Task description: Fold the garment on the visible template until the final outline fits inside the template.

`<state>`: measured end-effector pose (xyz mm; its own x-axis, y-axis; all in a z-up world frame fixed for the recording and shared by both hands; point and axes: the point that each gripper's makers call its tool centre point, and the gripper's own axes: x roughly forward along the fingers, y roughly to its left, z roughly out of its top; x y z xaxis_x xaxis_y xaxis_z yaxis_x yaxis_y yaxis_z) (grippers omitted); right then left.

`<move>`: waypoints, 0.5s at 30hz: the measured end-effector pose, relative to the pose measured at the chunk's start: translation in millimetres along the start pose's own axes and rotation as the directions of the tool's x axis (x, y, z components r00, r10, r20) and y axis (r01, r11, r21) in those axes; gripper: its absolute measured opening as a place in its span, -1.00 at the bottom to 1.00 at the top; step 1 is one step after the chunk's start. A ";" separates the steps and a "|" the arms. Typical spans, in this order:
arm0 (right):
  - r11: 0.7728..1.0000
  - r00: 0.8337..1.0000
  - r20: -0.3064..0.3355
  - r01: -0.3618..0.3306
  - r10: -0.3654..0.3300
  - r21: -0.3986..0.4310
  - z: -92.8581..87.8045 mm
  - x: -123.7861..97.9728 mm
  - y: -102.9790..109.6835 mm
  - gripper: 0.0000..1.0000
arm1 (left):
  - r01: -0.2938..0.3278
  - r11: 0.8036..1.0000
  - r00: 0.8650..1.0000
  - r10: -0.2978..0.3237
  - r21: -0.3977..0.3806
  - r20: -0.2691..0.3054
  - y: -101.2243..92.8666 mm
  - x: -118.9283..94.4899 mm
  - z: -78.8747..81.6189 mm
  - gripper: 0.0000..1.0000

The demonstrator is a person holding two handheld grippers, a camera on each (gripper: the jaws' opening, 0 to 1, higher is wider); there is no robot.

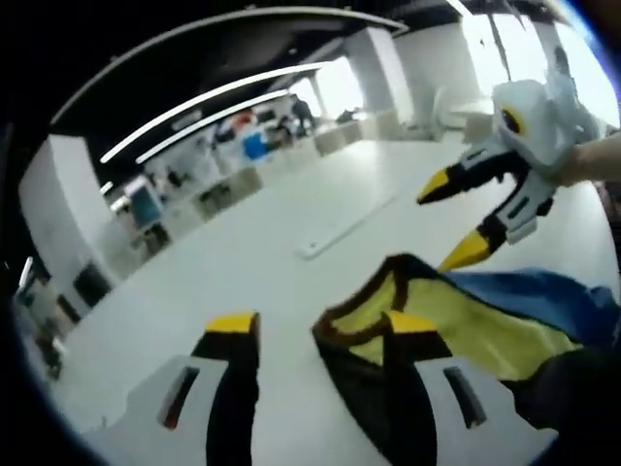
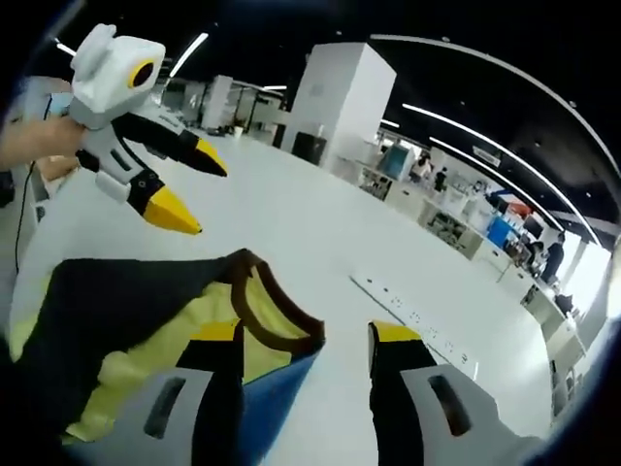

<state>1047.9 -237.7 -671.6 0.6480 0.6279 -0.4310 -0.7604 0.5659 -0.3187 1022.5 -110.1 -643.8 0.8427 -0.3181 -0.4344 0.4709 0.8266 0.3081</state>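
Note:
The garment (image 1: 485,330) is black and blue with a yellow lining and a brown collar. It lies bunched on the white table (image 1: 243,252). In the left gripper view my left gripper (image 1: 320,328) stands open, its right jaw over the collar. My right gripper (image 1: 451,221) comes in from the right, held by a hand, open, above the garment's far edge. In the right gripper view my right gripper (image 2: 306,335) is open, its left jaw over the garment (image 2: 116,301). The left gripper (image 2: 194,189) hovers open beyond the garment's far side.
A long white power strip (image 1: 344,228) lies on the table past the garment, also seen as the strip (image 2: 417,320) in the right gripper view. Bare table (image 2: 291,223) stretches beyond it. Desks, a white pillar (image 2: 335,97) and people stand far behind.

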 end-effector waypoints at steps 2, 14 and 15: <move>1.000 1.000 0.013 0.004 -0.004 0.006 4.1 -9.1 3.1 0.21 | 0.002 1.000 1.000 -0.002 0.002 0.008 -3.2 -9.4 3.7 0.03; 0.999 0.998 0.049 -0.036 0.034 0.040 25.2 -79.6 47.9 0.52 | 0.052 0.999 0.996 -0.052 -0.003 0.068 -43.0 -79.0 26.6 0.34; 0.999 0.998 0.050 -0.037 0.035 0.038 25.7 -83.5 50.9 0.54 | 0.060 0.998 0.996 -0.060 -0.007 0.071 -47.2 -84.6 27.1 0.37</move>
<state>956.1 -247.6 -630.1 0.6222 0.6733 -0.3995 -0.7817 0.5622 -0.2700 936.1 -134.8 -598.6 0.8294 -0.3988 -0.3912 0.5191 0.8090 0.2758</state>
